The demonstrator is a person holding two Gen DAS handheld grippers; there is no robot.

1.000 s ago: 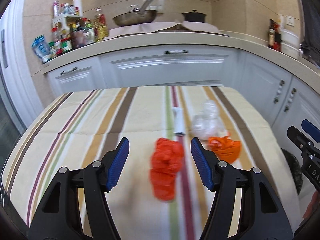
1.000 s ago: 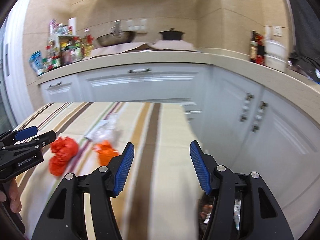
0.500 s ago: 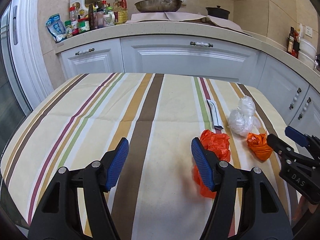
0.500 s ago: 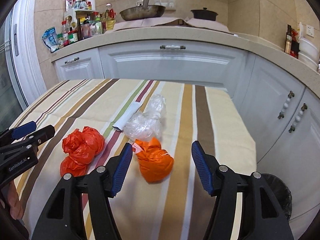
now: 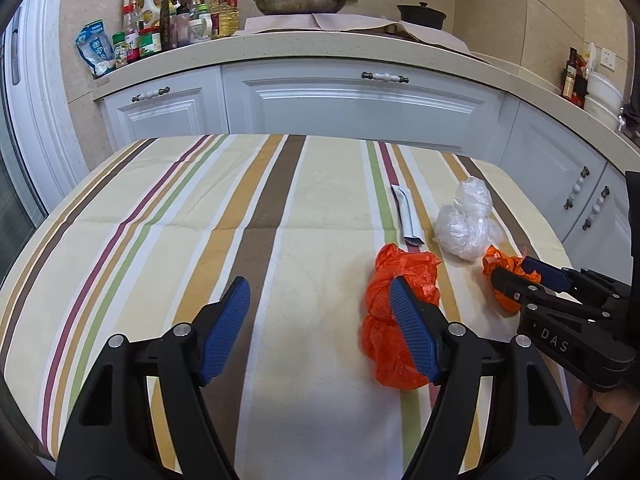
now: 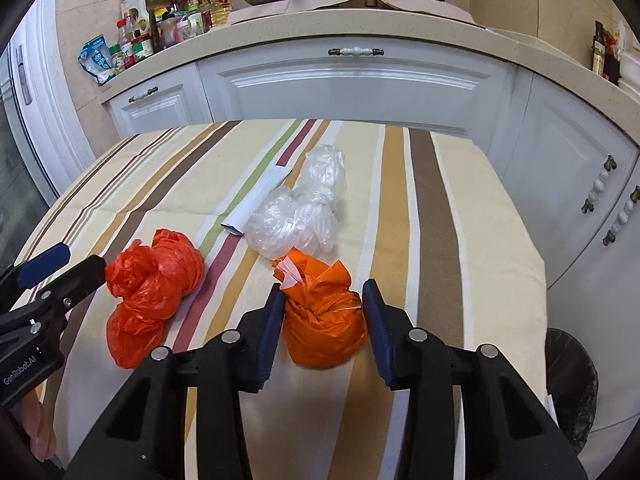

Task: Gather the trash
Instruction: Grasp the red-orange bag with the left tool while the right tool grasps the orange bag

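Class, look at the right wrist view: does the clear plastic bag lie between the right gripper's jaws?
No. The orange bag sits between the closing jaws, while the clear bag lies beyond it on the tablecloth.

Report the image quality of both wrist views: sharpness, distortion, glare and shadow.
Left wrist view: sharp, heavy fisheye bowing the beige stone countertop, dark vignette in the corners, soft even light on the striped tablecloth. Right wrist view: equally sharp, same bowing; mild glare on the crumpled clear plastic bag; the orange plastic bag casts only a faint shadow.
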